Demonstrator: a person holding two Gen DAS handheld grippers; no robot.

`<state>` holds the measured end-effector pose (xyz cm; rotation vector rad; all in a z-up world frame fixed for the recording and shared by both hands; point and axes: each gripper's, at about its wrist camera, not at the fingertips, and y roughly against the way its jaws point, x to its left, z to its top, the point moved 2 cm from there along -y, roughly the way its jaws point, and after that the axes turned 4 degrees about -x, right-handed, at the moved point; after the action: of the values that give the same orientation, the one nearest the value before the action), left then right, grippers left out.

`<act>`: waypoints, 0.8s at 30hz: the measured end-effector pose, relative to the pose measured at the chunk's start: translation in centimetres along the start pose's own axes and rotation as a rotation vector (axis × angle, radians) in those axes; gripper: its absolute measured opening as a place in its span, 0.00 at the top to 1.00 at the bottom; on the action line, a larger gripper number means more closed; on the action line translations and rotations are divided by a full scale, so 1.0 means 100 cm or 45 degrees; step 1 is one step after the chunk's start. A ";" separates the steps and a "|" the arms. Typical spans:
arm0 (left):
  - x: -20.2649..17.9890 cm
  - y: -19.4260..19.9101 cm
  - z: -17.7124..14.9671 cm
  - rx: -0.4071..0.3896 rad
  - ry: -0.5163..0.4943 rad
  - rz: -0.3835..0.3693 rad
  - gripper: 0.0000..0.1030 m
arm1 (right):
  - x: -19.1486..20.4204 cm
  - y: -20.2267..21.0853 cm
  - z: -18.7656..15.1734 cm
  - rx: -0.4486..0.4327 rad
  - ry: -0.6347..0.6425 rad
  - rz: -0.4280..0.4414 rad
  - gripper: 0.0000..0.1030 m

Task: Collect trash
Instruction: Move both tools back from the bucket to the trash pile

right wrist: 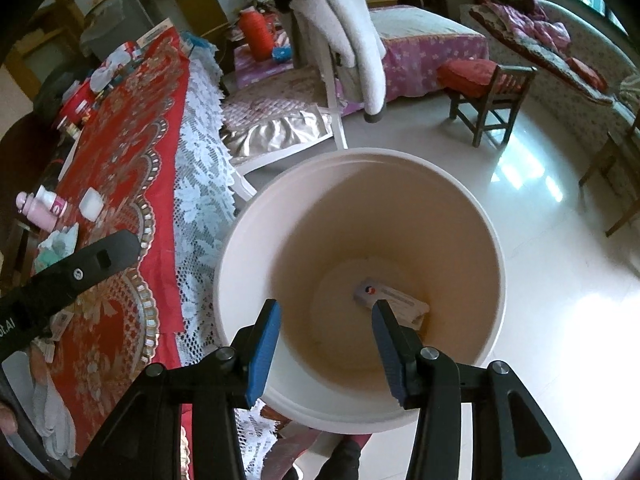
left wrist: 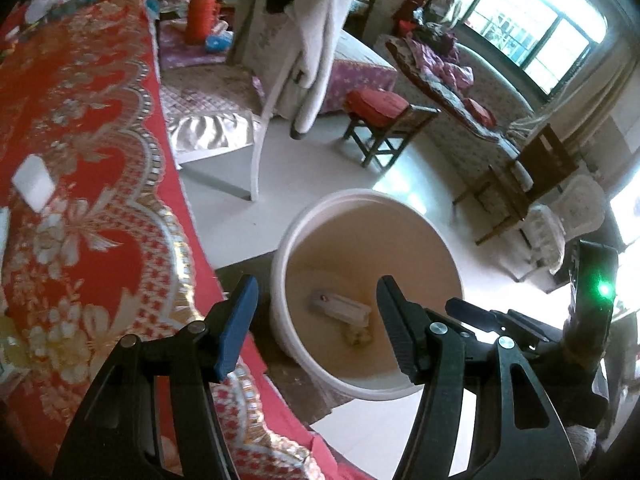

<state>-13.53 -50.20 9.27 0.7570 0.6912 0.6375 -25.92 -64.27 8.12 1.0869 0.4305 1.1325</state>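
Both grippers, left gripper (left wrist: 316,316) and right gripper (right wrist: 326,340), are hanging spread wide with nothing in them over the bucket (right wrist: 494,264). A small carton (right wrist: 394,304) is lying on its bottom. More scraps, like the white packet (left wrist: 34,182), are sitting near the table's (left wrist: 80,120) edge, so a careless swing is risking knocking the bucket's rim.

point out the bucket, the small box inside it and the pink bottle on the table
bucket (right wrist: 256,216), right wrist view, on its far-left rim
small box (right wrist: 394,295), right wrist view, on its printed top face
pink bottle (right wrist: 44,207), right wrist view, on the middle of its body
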 end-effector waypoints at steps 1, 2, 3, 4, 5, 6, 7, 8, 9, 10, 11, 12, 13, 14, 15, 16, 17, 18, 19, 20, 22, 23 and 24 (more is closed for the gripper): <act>0.002 0.001 -0.001 -0.005 0.003 0.006 0.41 | 0.003 0.000 0.001 -0.004 0.010 0.002 0.55; 0.005 0.003 -0.001 -0.011 0.007 0.013 0.41 | 0.005 0.000 0.002 -0.006 0.015 0.004 0.55; 0.008 0.006 -0.001 -0.015 0.011 0.018 0.41 | 0.008 0.000 0.004 -0.008 0.023 0.007 0.53; 0.010 0.009 -0.001 -0.022 0.019 0.024 0.41 | 0.010 0.001 0.006 -0.011 0.028 0.012 0.49; 0.012 0.010 -0.001 -0.028 0.025 0.027 0.41 | 0.011 0.002 0.006 -0.016 0.034 0.016 0.47; 0.015 0.013 0.000 -0.034 0.033 0.030 0.41 | 0.014 0.002 0.009 -0.021 0.044 0.022 0.46; 0.018 0.016 0.000 -0.042 0.044 0.034 0.41 | 0.017 0.003 0.010 -0.025 0.056 0.028 0.45; 0.021 0.020 0.001 -0.050 0.056 0.041 0.41 | 0.020 0.004 0.013 -0.027 0.069 0.035 0.45; 0.023 0.022 0.001 -0.057 0.065 0.047 0.41 | 0.024 0.004 0.015 -0.027 0.086 0.044 0.45; 0.025 0.025 0.001 -0.066 0.078 0.059 0.41 | 0.029 0.005 0.019 -0.029 0.104 0.054 0.45; 0.028 0.027 0.001 -0.074 0.085 0.070 0.41 | 0.032 0.006 0.021 -0.031 0.119 0.063 0.45; 0.032 0.031 0.001 -0.084 0.093 0.084 0.41 | 0.038 0.006 0.024 -0.034 0.139 0.076 0.45; 0.037 0.035 0.002 -0.098 0.102 0.106 0.41 | 0.044 0.007 0.026 -0.036 0.158 0.089 0.45; 0.041 0.039 0.002 -0.110 0.112 0.127 0.41 | 0.051 0.006 0.030 -0.036 0.181 0.106 0.45; 0.044 0.042 0.000 -0.118 0.121 0.144 0.41 | 0.058 0.006 0.033 -0.035 0.203 0.120 0.44; 0.051 0.048 -0.001 -0.131 0.140 0.168 0.41 | 0.065 0.005 0.033 -0.034 0.221 0.130 0.44; 0.057 0.052 -0.002 -0.140 0.156 0.186 0.41 | 0.072 0.004 0.034 -0.033 0.243 0.142 0.44; 0.063 0.057 -0.004 -0.149 0.172 0.207 0.41 | 0.082 0.002 0.035 -0.032 0.270 0.153 0.44; 0.070 0.063 -0.008 -0.157 0.191 0.234 0.41 | 0.093 0.000 0.037 -0.030 0.297 0.164 0.44; 0.077 0.067 -0.010 -0.162 0.205 0.250 0.41 | 0.099 -0.001 0.036 -0.030 0.312 0.171 0.43; 0.095 0.077 -0.013 -0.171 0.230 0.280 0.41 | 0.118 -0.005 0.036 -0.028 0.347 0.190 0.43; 0.102 0.081 -0.016 -0.175 0.235 0.292 0.41 | 0.126 -0.007 0.035 -0.028 0.357 0.194 0.43; 0.113 0.087 -0.017 -0.177 0.241 0.310 0.41 | 0.138 -0.010 0.035 -0.022 0.362 0.200 0.43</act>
<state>-10.20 -36.46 11.50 0.6621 0.7247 0.9785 -17.01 -53.79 11.98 0.9599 0.5635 1.4355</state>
